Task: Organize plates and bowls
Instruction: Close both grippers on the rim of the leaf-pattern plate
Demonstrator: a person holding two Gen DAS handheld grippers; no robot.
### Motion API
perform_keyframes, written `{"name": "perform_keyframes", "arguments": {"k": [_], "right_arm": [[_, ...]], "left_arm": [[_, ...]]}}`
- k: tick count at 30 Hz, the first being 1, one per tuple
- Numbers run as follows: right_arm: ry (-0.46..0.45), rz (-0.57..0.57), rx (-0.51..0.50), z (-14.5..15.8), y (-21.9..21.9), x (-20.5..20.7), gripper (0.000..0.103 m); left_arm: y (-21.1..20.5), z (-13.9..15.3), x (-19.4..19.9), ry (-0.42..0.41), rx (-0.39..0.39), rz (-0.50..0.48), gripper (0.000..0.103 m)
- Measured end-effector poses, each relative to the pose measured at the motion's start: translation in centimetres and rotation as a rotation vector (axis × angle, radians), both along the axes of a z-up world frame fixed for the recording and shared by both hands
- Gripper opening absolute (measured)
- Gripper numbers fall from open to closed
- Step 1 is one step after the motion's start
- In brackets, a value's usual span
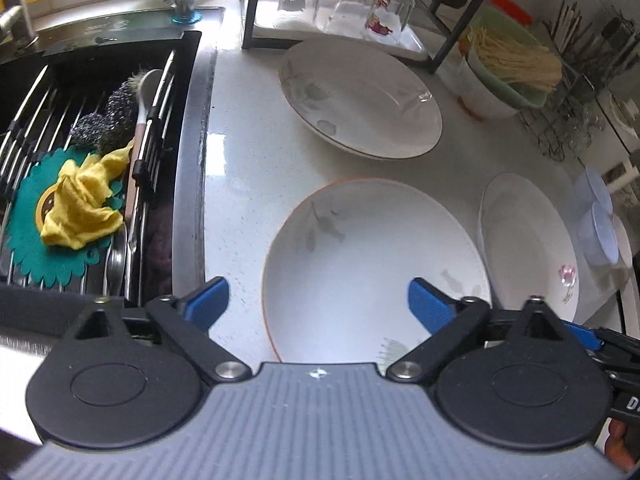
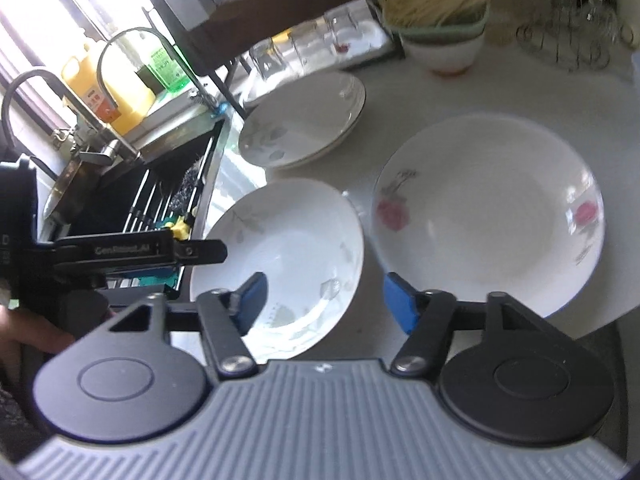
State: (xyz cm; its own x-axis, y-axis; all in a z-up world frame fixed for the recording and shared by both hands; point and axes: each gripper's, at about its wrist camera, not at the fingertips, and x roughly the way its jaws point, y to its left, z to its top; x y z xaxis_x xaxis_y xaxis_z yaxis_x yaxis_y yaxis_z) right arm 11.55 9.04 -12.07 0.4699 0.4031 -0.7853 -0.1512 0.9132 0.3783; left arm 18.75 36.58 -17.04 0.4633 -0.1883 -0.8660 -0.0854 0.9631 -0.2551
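Observation:
Three white plates lie on the counter. The near leaf-print plate (image 1: 372,260) (image 2: 288,252) sits under both grippers. A far leaf-print plate (image 1: 360,96) (image 2: 304,120) lies by the glass rack. A rose-print plate (image 1: 528,244) (image 2: 488,208) lies to the right. A stack of bowls (image 1: 504,80) (image 2: 440,36) holding pale sticks stands at the back right. My left gripper (image 1: 318,304) is open and empty above the near plate's near part; its body also shows in the right wrist view (image 2: 132,256). My right gripper (image 2: 324,300) is open and empty, astride the near plate's right rim.
A black sink (image 1: 100,128) with a wire rack, scourers, a yellow cloth (image 1: 84,200) and a green mat lies left of the counter. A black-framed rack with upturned glasses (image 1: 344,4) stands at the back. A wire holder (image 1: 576,120) stands at the far right.

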Motion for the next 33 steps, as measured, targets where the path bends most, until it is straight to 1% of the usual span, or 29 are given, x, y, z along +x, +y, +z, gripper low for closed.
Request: {"name": "perform_keyframes", "arguments": {"k": [1, 3, 4, 5, 6, 7, 8, 10, 11, 13, 15, 16, 18, 20, 23, 26, 29, 33], "right_arm": [[0.016, -0.010, -0.004, -0.4, 0.3, 0.1, 0.056], [0.050, -0.039, -0.012, -1.1, 0.6, 0.4, 0.049], [0.072, -0.057, -0.013, -1.4, 0.6, 0.5, 0.042], [0.095, -0.074, -0.011, -1.8, 0.5, 0.7, 0.037], [0.113, -0.088, -0.010, -2.2, 0.4, 0.8, 0.034], [0.128, -0.100, -0.011, -2.6, 0.4, 0.9, 0.026], [0.143, -0.117, -0.013, -2.9, 0.5, 1.0, 0.022], [0.158, -0.146, 0.004, -3.3, 0.5, 1.1, 0.021], [0.161, -0.162, 0.020, -3.4, 0.5, 1.1, 0.020], [0.166, -0.191, 0.015, -3.7, 0.7, 1.2, 0.016], [0.165, -0.208, 0.014, -3.8, 0.9, 1.3, 0.016], [0.168, -0.218, 0.017, -4.0, 1.0, 1.4, 0.016], [0.179, -0.233, 0.019, -4.4, 1.3, 1.6, 0.013], [0.191, -0.247, 0.019, -4.8, 1.6, 1.9, 0.012], [0.195, -0.250, 0.019, -5.2, 1.9, 2.2, 0.012], [0.200, -0.245, 0.046, -5.2, 1.5, 2.4, 0.012], [0.185, -0.204, 0.046, -4.5, 1.3, 2.4, 0.013], [0.196, -0.171, 0.059, -3.7, 1.2, 2.7, 0.013]], "left_arm": [[0.2, -0.2, 0.2, 0.004, 0.000, -0.003, 0.089], [0.5, -0.7, 0.8, 0.009, -0.022, -0.017, 0.081], [0.6, -0.9, 1.0, 0.014, -0.028, -0.022, 0.079], [0.5, -1.1, 1.2, 0.016, -0.030, -0.028, 0.074], [0.5, -1.3, 1.5, 0.019, -0.030, -0.037, 0.067], [0.5, -1.6, 1.8, 0.028, -0.034, -0.047, 0.063], [0.5, -1.7, 2.1, 0.033, -0.044, -0.051, 0.059], [0.7, -1.9, 2.4, 0.037, -0.050, -0.057, 0.055], [0.7, -2.0, 2.6, 0.039, -0.046, -0.063, 0.051], [1.0, -2.2, 3.0, 0.043, -0.055, -0.073, 0.047], [1.3, -2.5, 3.5, 0.052, -0.061, -0.088, 0.040], [1.5, -2.6, 3.7, 0.055, -0.064, -0.095, 0.038], [1.9, -2.9, 4.2, 0.065, -0.072, -0.106, 0.031], [2.3, -3.2, 4.5, 0.069, -0.077, -0.116, 0.026], [2.7, -3.3, 4.8, 0.067, -0.091, -0.133, 0.025], [3.4, -3.3, 4.9, 0.084, -0.130, -0.142, 0.025], [3.6, -2.8, 4.9, 0.087, -0.139, -0.157, 0.025], [4.0, -2.0, 5.0, 0.091, -0.165, -0.160, 0.025]]}}
